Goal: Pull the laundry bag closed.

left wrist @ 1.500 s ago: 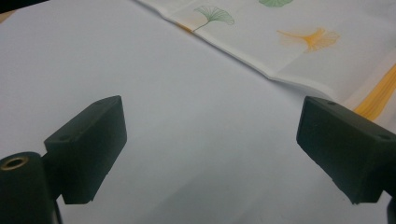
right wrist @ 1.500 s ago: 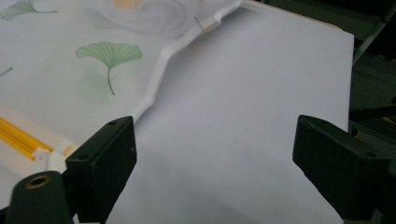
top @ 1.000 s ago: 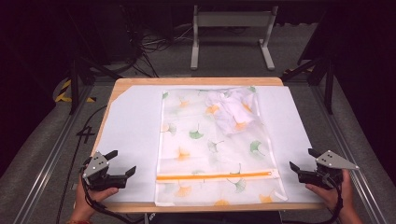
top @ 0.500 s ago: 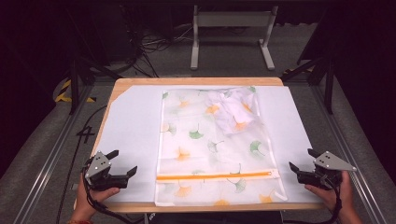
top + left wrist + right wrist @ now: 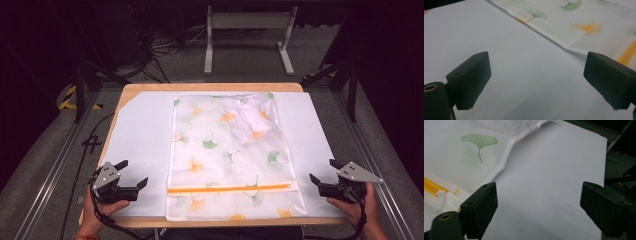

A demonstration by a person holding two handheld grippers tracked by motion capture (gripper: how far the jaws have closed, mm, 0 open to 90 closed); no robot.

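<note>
A translucent white zip bag [image 5: 225,160] printed with green and orange ginkgo leaves lies flat in the middle of a white sheet [image 5: 140,135]. Its orange zipper [image 5: 230,189] runs across the near end, and a crumpled white cloth [image 5: 250,120] sits inside at the far right. My left gripper [image 5: 133,172] rests open on the sheet left of the bag, nothing between its jaws. My right gripper [image 5: 322,170] is open just right of the zipper's end. In the left gripper view the left gripper [image 5: 537,70] faces bare sheet beside the bag's edge [image 5: 579,27]. In the right gripper view the right gripper [image 5: 539,195] stands beside the zipper pull [image 5: 439,200].
The white sheet covers a wooden table [image 5: 210,87] whose edges show at the far and near sides. A metal stand [image 5: 247,35] and cables [image 5: 165,47] lie on the dark floor beyond. Metal rails [image 5: 55,165] run along both sides of the table.
</note>
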